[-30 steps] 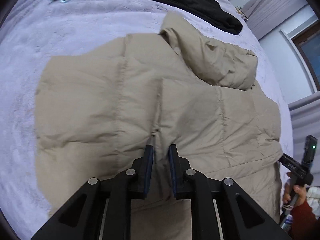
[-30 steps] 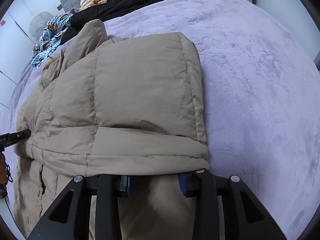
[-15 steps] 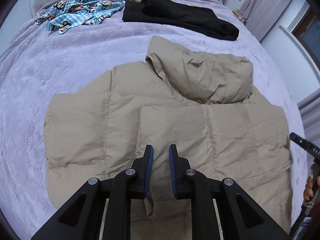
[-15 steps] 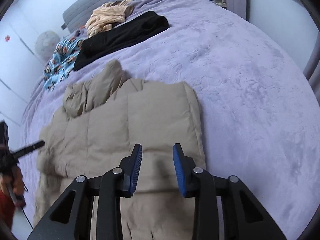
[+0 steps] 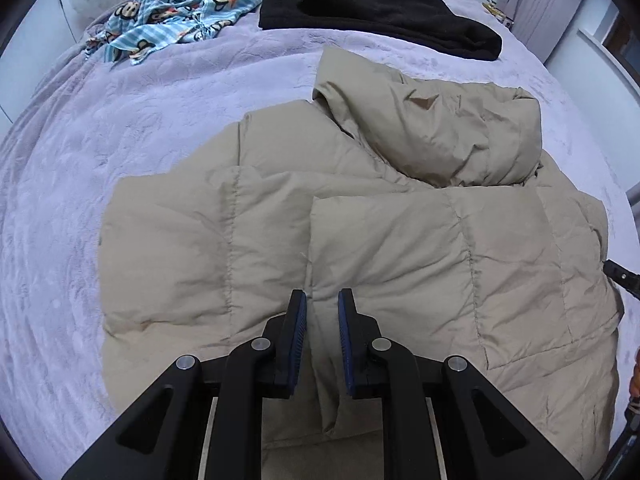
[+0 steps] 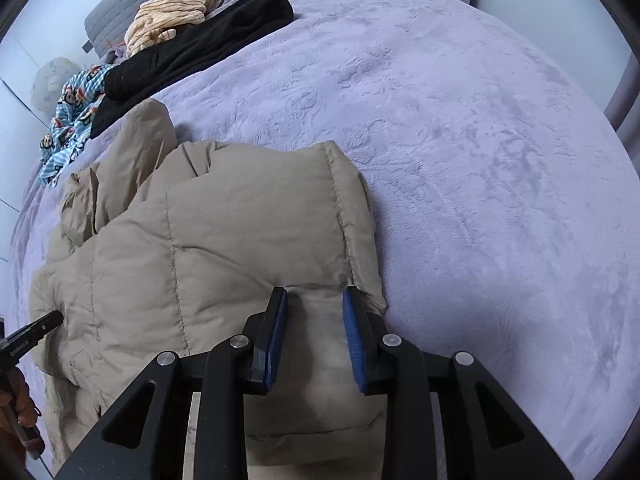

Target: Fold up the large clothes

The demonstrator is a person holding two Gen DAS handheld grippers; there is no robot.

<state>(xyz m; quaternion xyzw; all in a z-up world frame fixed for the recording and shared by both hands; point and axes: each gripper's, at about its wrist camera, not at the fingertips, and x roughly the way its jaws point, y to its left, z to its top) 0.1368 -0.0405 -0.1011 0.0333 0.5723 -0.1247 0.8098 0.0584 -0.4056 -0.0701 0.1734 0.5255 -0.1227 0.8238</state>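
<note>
A beige puffer jacket (image 5: 400, 240) lies on the purple bed cover, hood (image 5: 440, 128) at the far end and one sleeve folded across its body. My left gripper (image 5: 322, 300) hovers over the sleeve's edge, jaws nearly together with nothing pinched. In the right wrist view the jacket (image 6: 240, 240) puckers up at its right side. My right gripper (image 6: 316, 296) is shut on that thick fold, with fabric bulging between the blue pads (image 6: 354, 332). The left gripper's tip (image 6: 36, 332) and a hand show at the left edge.
A black garment (image 5: 380, 12), a blue monkey-print garment (image 5: 180, 12) and a striped beige one (image 6: 172, 24) lie at the head of the bed. Bare purple cover (image 6: 500, 180) stretches to the right of the jacket. Walls and a curtain border the bed.
The left gripper tilted up and back, showing more of the bed. The right gripper left the jacket's hem, rose, and now pinches the jacket's right side fold.
</note>
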